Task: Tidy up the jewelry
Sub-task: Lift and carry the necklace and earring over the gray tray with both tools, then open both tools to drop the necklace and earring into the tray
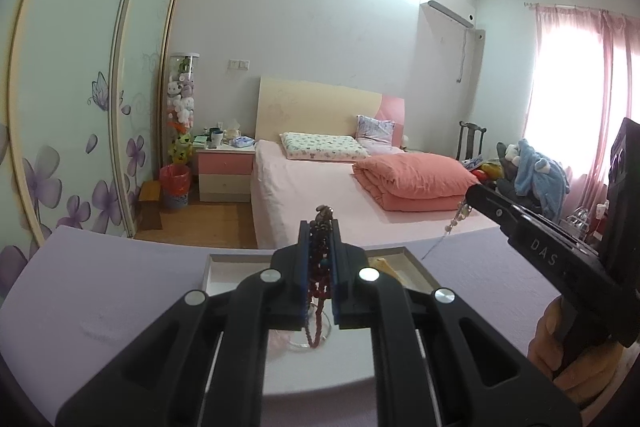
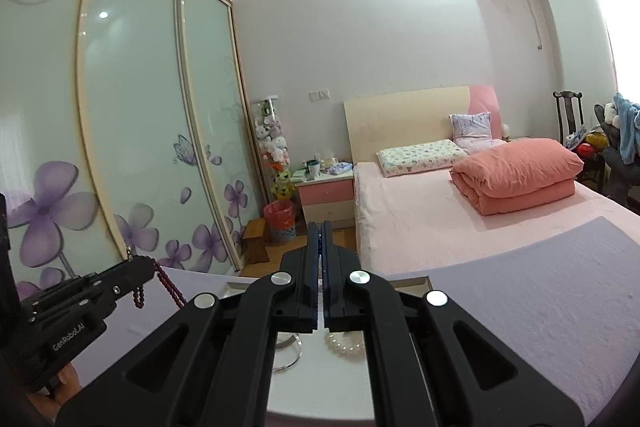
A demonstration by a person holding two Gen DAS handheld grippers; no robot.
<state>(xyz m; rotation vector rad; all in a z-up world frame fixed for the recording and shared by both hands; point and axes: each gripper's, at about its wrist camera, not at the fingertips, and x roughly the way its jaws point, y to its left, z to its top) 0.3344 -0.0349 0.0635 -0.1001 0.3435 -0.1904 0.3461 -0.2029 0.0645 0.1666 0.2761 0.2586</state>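
My left gripper [image 1: 320, 227] is shut on a dark red bead strand [image 1: 318, 291] that hangs in loops below its pads. The right wrist view shows that gripper [image 2: 149, 267] at the left, with the red beads [image 2: 170, 285] dangling over the table edge. My right gripper [image 2: 320, 229] is shut. In the left wrist view it [image 1: 471, 194] holds a thin chain with pale beads [image 1: 458, 217] trailing down. Under both grippers, a white round plate [image 2: 320, 399] carries a pearl bracelet [image 2: 346, 345] and a clear bangle [image 2: 289, 353]. Beyond the plate lies a shallow beige box [image 1: 218, 263].
The plate and box rest on a lavender cloth-covered table [image 2: 540, 299]. Beyond it stands a pink bed [image 1: 320, 195] with a folded quilt, then a nightstand [image 1: 226, 171] and a red bin [image 1: 175, 185]. Sliding flowered wardrobe doors [image 2: 132, 131] fill the left. A person's hand [image 1: 560, 347] grips the right handle.
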